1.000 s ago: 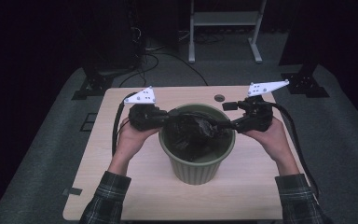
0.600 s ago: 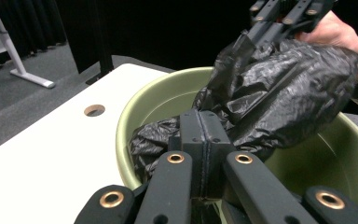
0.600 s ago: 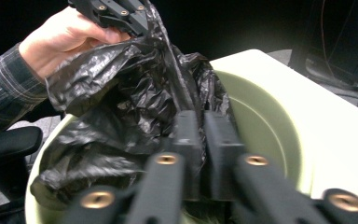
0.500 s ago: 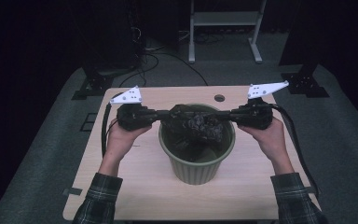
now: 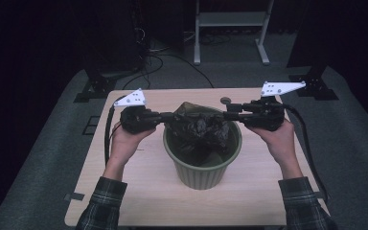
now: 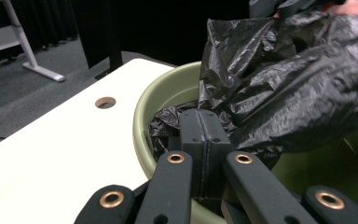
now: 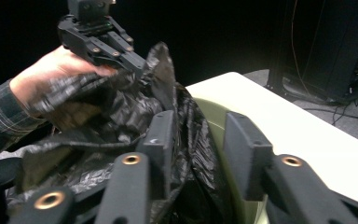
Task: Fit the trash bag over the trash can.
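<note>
Both jaws at bag: left gripper pinching, right gripper open

Crumpled black plastic bag, glossy and creased, partly inside upright green ribbed bin, mid-table.
</note>
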Demonstrator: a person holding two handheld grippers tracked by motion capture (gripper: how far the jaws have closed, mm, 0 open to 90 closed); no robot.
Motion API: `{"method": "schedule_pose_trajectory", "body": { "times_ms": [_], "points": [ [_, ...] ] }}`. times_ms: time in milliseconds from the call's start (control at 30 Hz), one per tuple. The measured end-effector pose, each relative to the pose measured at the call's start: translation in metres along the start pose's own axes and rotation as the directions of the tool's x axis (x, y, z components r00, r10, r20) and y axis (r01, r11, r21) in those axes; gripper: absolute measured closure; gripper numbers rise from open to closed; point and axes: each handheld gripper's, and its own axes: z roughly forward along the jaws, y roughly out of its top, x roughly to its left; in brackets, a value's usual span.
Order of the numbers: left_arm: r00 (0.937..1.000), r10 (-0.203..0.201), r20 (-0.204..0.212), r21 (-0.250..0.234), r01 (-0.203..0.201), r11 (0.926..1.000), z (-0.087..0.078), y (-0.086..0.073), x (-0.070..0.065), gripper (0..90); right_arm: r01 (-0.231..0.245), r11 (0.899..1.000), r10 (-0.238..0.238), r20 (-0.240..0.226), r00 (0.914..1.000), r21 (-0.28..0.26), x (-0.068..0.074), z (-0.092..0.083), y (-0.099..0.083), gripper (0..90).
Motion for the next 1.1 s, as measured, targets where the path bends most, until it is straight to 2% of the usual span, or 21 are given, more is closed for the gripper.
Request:
{"method": "schedule_pose_trajectory", "body": {
  "times_ms": [267, 333, 567, 700, 767, 867, 900, 967, 1100],
  "points": [
    [1.0000, -0.004, 0.003, -0.005, 0.004, 1.0000, 0.016, 0.002, -0.002, 89.8, 0.036, 0.999, -0.037, -0.023, 0.9990, -0.031, 0.014, -0.012, 0.010, 57.3],
    [1.0000, -0.003, -0.001, -0.003, 0.003, 1.0000, 0.019, 0.003, -0.002, 89.7, 0.040, 0.999, -0.041, -0.044, 0.9982, -0.033, 0.017, -0.012, 0.010, 57.3],
    [1.0000, 0.000, 0.004, -0.005, 0.000, 1.0000, 0.023, 0.004, -0.003, 89.8, 0.038, 0.999, -0.039, -0.102, 0.9940, -0.011, 0.026, 0.003, 0.004, 55.0],
    [1.0000, 0.001, 0.007, -0.012, -0.001, 0.9999, 0.022, 0.004, -0.004, 89.7, 0.026, 1.000, -0.026, -0.128, 0.9915, 0.002, 0.026, 0.013, 0.003, 55.2],
    [1.0000, 0.001, 0.008, -0.014, -0.001, 0.9999, 0.021, 0.004, -0.004, 89.8, 0.022, 1.000, -0.020, -0.136, 0.9905, 0.018, 0.025, 0.019, 0.002, 59.6],
    [1.0000, 0.001, 0.001, -0.014, -0.001, 0.9999, 0.019, 0.003, -0.003, 89.8, 0.036, 0.998, -0.029, -0.143, 0.9894, 0.053, 0.026, 0.028, 0.000, 78.9],
    [1.0000, 0.000, -0.003, -0.019, -0.001, 0.9998, 0.018, 0.002, -0.002, 89.7, 0.047, 0.996, -0.037, -0.138, 0.9897, 0.069, 0.026, 0.031, -0.001, 88.7],
    [0.9999, -0.005, -0.011, -0.021, 0.005, 0.9998, 0.014, 0.001, 0.000, 89.8, 0.058, 0.995, -0.047, -0.121, 0.9915, 0.084, 0.027, 0.031, -0.002, 90.0],
    [0.9995, -0.015, -0.029, -0.031, 0.014, 0.9994, 0.005, -0.002, 0.004, 89.8, 0.048, 0.995, -0.039, -0.107, 0.9935, 0.084, 0.024, 0.024, -0.003, 90.0]
  ]
}}
